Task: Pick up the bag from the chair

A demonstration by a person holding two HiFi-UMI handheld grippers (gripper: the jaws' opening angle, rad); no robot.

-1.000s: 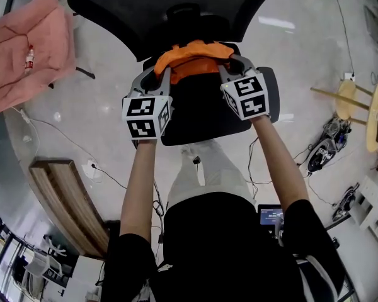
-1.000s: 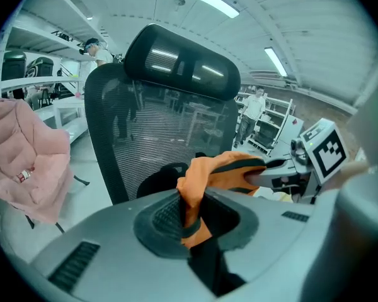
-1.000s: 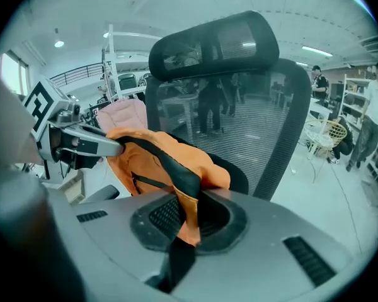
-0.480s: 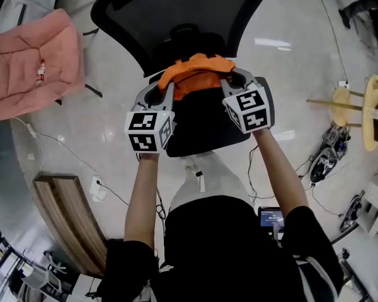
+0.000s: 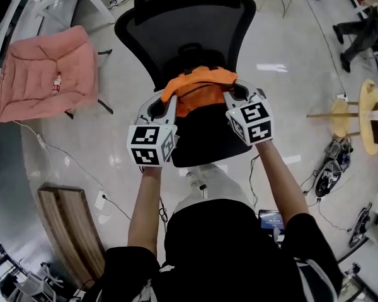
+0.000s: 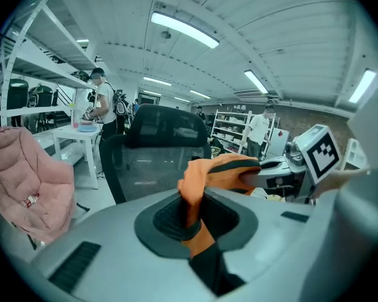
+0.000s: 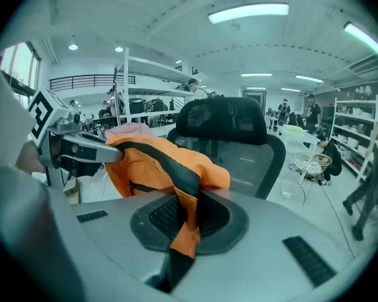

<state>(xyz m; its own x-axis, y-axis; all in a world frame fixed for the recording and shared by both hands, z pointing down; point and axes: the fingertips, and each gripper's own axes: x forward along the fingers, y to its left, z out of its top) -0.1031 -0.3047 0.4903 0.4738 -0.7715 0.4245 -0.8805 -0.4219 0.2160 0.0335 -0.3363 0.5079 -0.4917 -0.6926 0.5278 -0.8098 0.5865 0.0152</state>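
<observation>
An orange bag with black straps [image 5: 200, 90] hangs between both grippers above the seat of a black mesh office chair [image 5: 189, 24]. My left gripper [image 5: 169, 100] is shut on the bag's left edge; in the left gripper view the orange fabric [image 6: 198, 194] is pinched between its jaws. My right gripper [image 5: 230, 93] is shut on the bag's right side, and the right gripper view shows orange cloth and a black strap [image 7: 183, 200] clamped between its jaws. The bag's lower part is hidden behind the grippers.
A pink cushioned chair [image 5: 44, 74] stands at the far left. A wooden board [image 5: 66, 222] and cables lie on the glossy floor at left. A round wooden stool [image 5: 368, 115] is at right. People stand by shelves in the background [image 6: 101, 102].
Both grippers have risen with the bag still clamped in them. The view has tilted, so more of the chair's backrest shows.
</observation>
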